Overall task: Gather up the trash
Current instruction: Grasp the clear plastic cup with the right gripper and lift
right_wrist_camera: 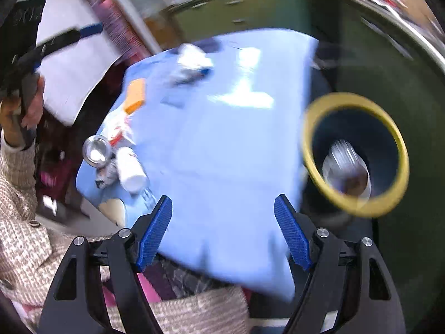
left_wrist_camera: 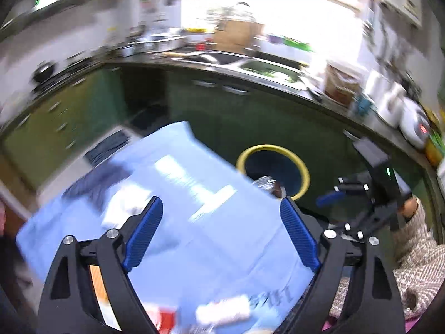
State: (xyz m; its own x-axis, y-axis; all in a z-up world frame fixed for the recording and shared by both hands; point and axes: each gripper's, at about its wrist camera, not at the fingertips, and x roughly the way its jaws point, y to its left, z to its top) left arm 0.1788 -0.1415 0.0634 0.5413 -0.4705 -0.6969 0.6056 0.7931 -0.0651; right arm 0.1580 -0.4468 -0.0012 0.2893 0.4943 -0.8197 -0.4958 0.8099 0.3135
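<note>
A table under a light blue cloth (right_wrist_camera: 222, 144) holds trash along its left side: a silver can (right_wrist_camera: 97, 150), a toppled white cup (right_wrist_camera: 130, 169), an orange packet (right_wrist_camera: 136, 94) and a crumpled white wrapper (right_wrist_camera: 192, 55). To its right, lower down, stands a dark bin with a yellow rim (right_wrist_camera: 353, 96) (left_wrist_camera: 272, 147), and a clear plastic item (right_wrist_camera: 345, 161) lies inside it. My left gripper (left_wrist_camera: 221, 201) hangs open over the cloth, empty. My right gripper (right_wrist_camera: 222, 199) is also open and empty above the cloth's near edge. Both views are motion-blurred.
Dark green cabinets (left_wrist_camera: 222, 105) and a cluttered counter with a sink (left_wrist_camera: 267, 69) curve behind the bin. A white appliance with a red display (left_wrist_camera: 417, 128) sits at the right. The person's knitted sleeve (right_wrist_camera: 25, 239) (left_wrist_camera: 417, 264) is close to both grippers.
</note>
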